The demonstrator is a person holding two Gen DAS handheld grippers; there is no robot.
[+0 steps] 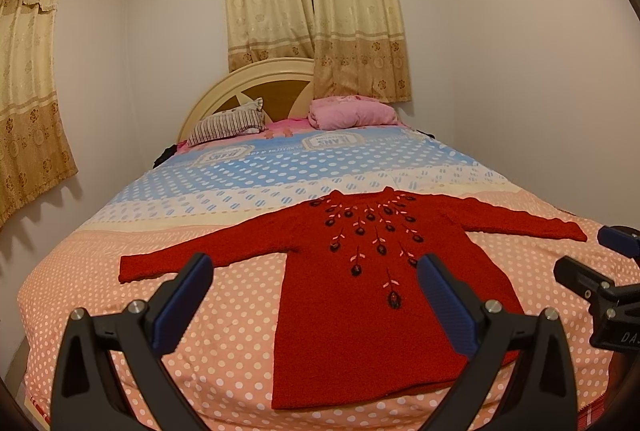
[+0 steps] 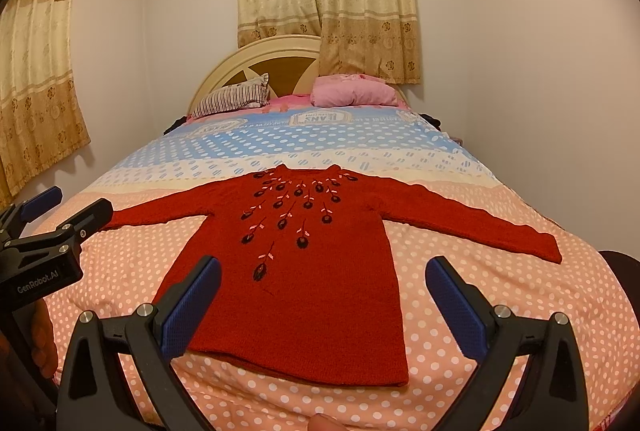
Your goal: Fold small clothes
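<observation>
A small red knitted sweater [image 1: 360, 311] with dark embroidered flowers lies flat on the bed, front up, both sleeves spread out, hem toward me. It also shows in the right wrist view [image 2: 304, 291]. My left gripper [image 1: 316, 275] is open and empty, held above the sweater's lower left part. My right gripper [image 2: 324, 279] is open and empty, held above the sweater's lower body. Each gripper shows at the edge of the other's view: the right gripper [image 1: 600, 263] and the left gripper [image 2: 60, 207].
The bed [image 1: 200, 331] has a pink polka-dot cover near me and blue farther back. A striped pillow [image 1: 228, 123] and a pink pillow [image 1: 352, 113] lie by the headboard [image 1: 240, 87]. Walls stand close on both sides, with curtains [image 1: 316, 11].
</observation>
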